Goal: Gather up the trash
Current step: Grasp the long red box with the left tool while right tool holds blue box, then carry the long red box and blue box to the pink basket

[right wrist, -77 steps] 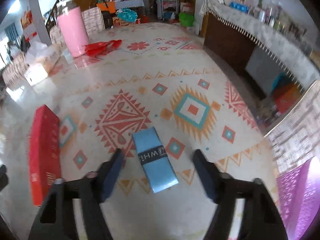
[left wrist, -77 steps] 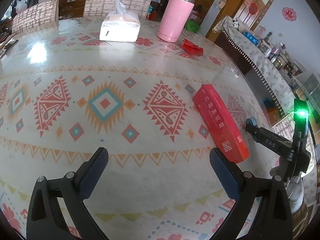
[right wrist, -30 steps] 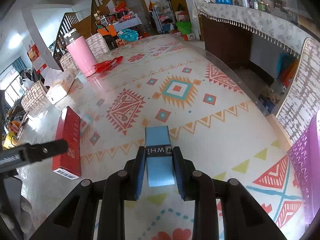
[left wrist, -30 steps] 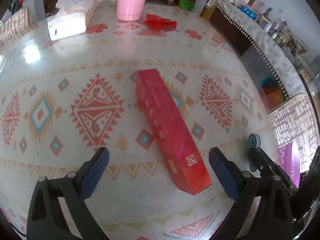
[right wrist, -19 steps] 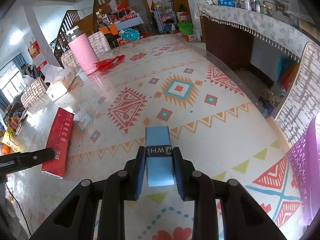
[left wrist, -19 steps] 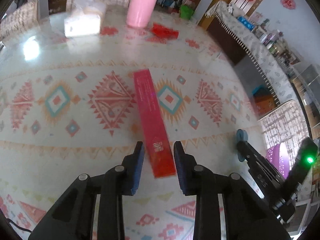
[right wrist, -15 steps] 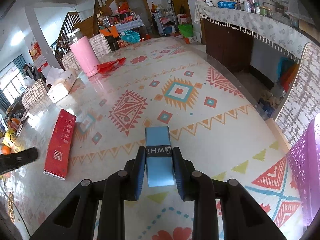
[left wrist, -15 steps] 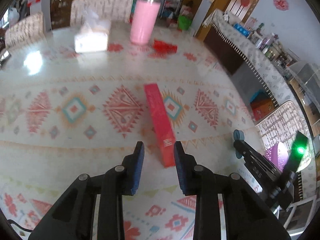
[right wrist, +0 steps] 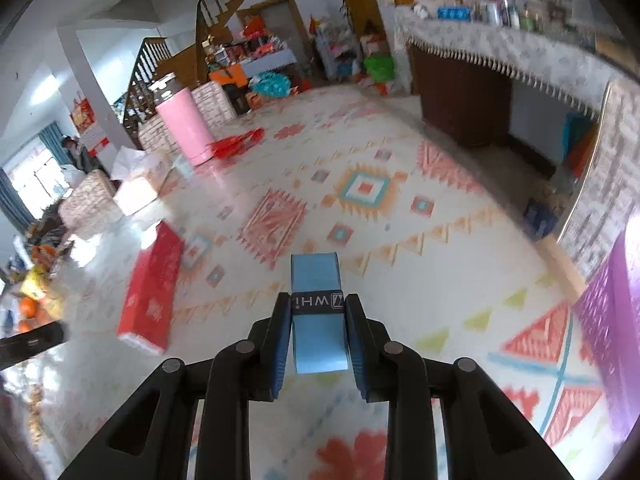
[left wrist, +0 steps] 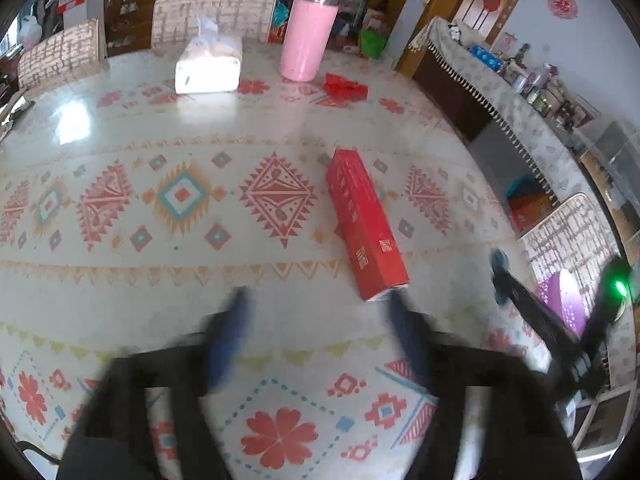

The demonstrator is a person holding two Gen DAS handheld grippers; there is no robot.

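Patterned table (left wrist: 120, 288) — carrying trash to bin.
My right gripper (right wrist: 318, 312) clamps the blue packet (right wrist: 316, 280); left gripper (left wrist: 316, 320) jaws opening, empty — red box (left wrist: 362, 220) next.

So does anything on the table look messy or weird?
Yes. A crumpled red wrapper lies beside the pink bottle, like litter. The long red box lies flat and slanted across the table's pattern. Nothing looks spilled or broken.

My left wrist view looks steeply down onto the table (left wrist: 120, 288); my right looks down less steeply, along it. Both share the red box (left wrist: 364, 224) (right wrist: 152, 292) and pink flask (left wrist: 306, 40) (right wrist: 184, 128).
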